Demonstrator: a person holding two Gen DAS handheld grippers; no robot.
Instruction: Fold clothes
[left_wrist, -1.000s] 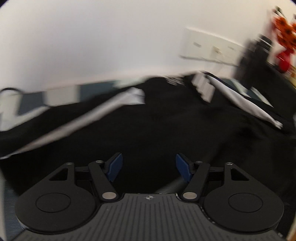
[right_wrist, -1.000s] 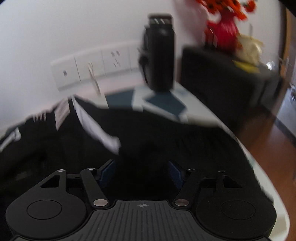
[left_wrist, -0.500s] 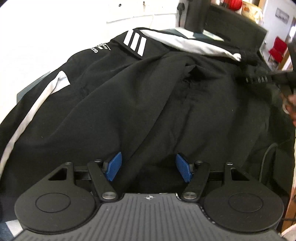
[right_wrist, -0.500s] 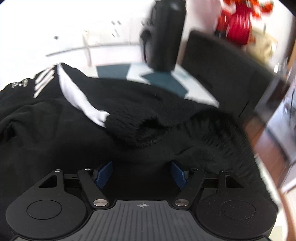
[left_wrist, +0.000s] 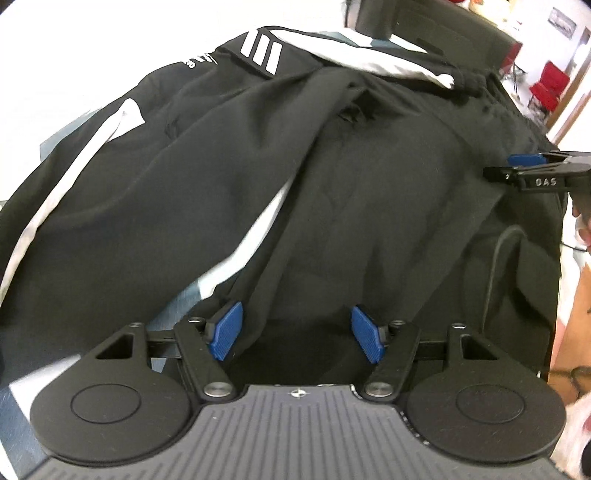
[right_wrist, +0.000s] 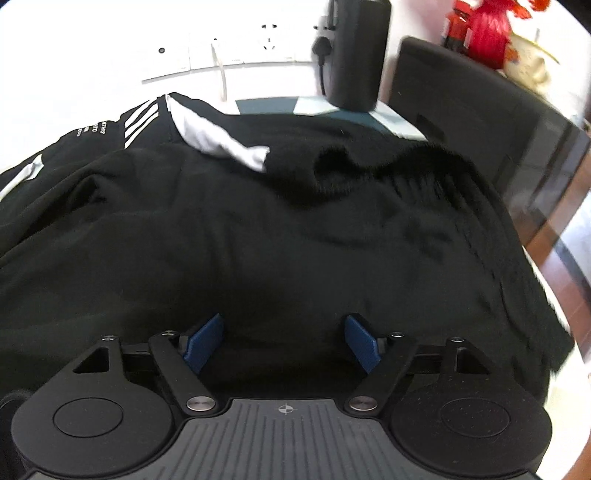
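Black garment with white stripes: we find it spread crumpled over the surface (pale, with dark panels), below wall sockets. Left gripper: fingers apart, fabric between them, unclamped. Right gripper: fingers apart over the cloth.

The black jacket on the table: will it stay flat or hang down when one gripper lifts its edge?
The black jacket probably hangs limp, since it already lies in soft wrinkles. Its thick, fleecy cuff suggests moderate weight, so the lifted part may drag the rest.
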